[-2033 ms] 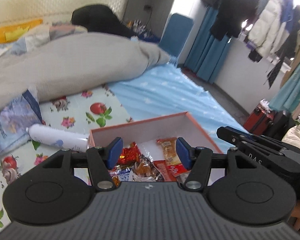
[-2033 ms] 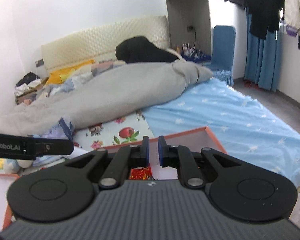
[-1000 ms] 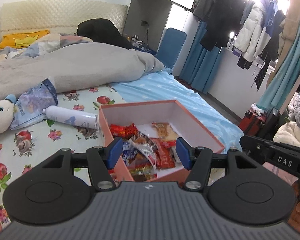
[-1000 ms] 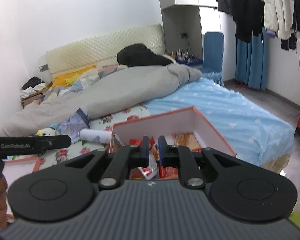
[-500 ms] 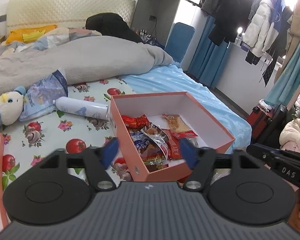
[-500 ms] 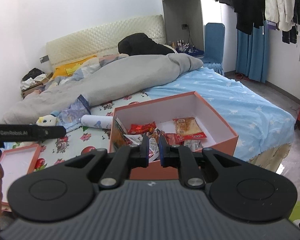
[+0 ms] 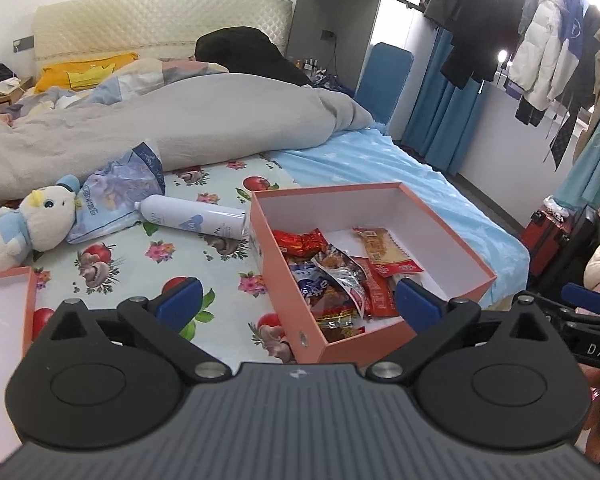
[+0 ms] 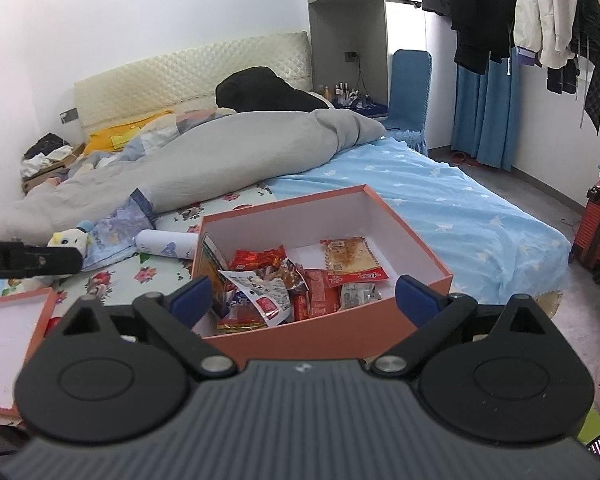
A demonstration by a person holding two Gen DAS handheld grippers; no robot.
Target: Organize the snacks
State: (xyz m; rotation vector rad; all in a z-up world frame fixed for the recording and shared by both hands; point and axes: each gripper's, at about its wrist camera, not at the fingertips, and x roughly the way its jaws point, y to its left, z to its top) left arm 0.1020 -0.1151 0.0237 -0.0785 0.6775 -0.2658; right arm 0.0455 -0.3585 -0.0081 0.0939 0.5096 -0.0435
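Observation:
An open orange box [image 7: 380, 338] with a white inside sits on the bed near its foot edge; it also shows in the right wrist view [image 8: 332, 330]. Several snack packets [image 7: 332, 272] lie piled in its near left part, mostly red wrappers [image 8: 272, 280]. A flat orange-red packet [image 8: 352, 260] lies apart toward the back. My left gripper [image 7: 298, 306] is wide open and empty, held back from the box's near left corner. My right gripper [image 8: 302, 300] is wide open and empty, above the box's front wall.
The box's orange lid [image 8: 8, 328] lies upturned at the left [image 7: 4, 308]. A white spray can [image 7: 194, 220], a plush toy [image 7: 32, 224] and a blue bag [image 7: 116, 196] lie behind on the fruit-print sheet. A grey duvet [image 7: 160, 128] covers the far bed. A red suitcase [image 8: 596, 232] stands right.
Both grippers have pulled back and up from the box, so all of it shows. The right gripper went from shut to wide open, and the left opened wider.

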